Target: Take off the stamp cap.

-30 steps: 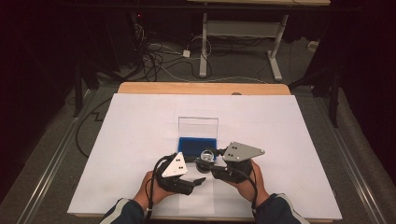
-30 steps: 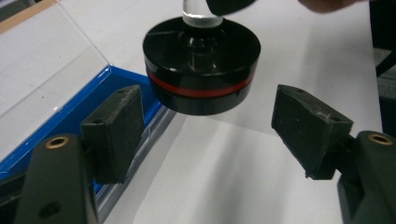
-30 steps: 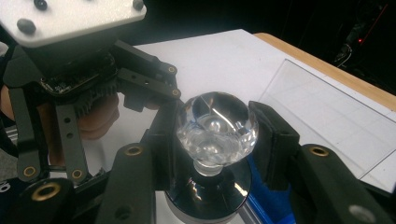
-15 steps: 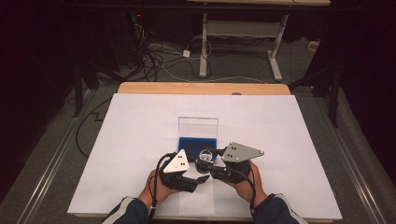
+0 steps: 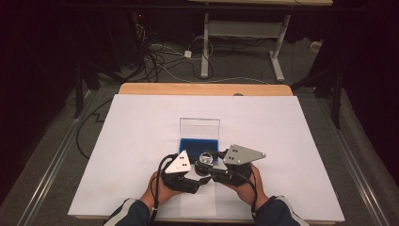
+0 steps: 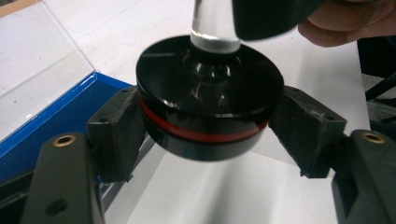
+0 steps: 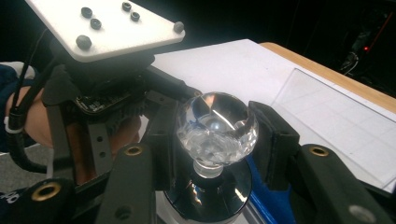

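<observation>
Left gripper view: round black base with red band (image 6: 208,116) of clear glass ball ornament (image 7: 216,128) sitting between left gripper (image 6: 210,140) pads, closing, ball above pinched by right gripper (image 7: 212,135), near blue case (image 5: 199,144).

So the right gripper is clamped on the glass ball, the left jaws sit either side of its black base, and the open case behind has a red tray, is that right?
Not quite: the tray of the case is blue, not red, as the high view shows. The rest holds: the right gripper is clamped on the glass ball, and the left gripper has its jaws either side of the black base, having just been closing.
</observation>
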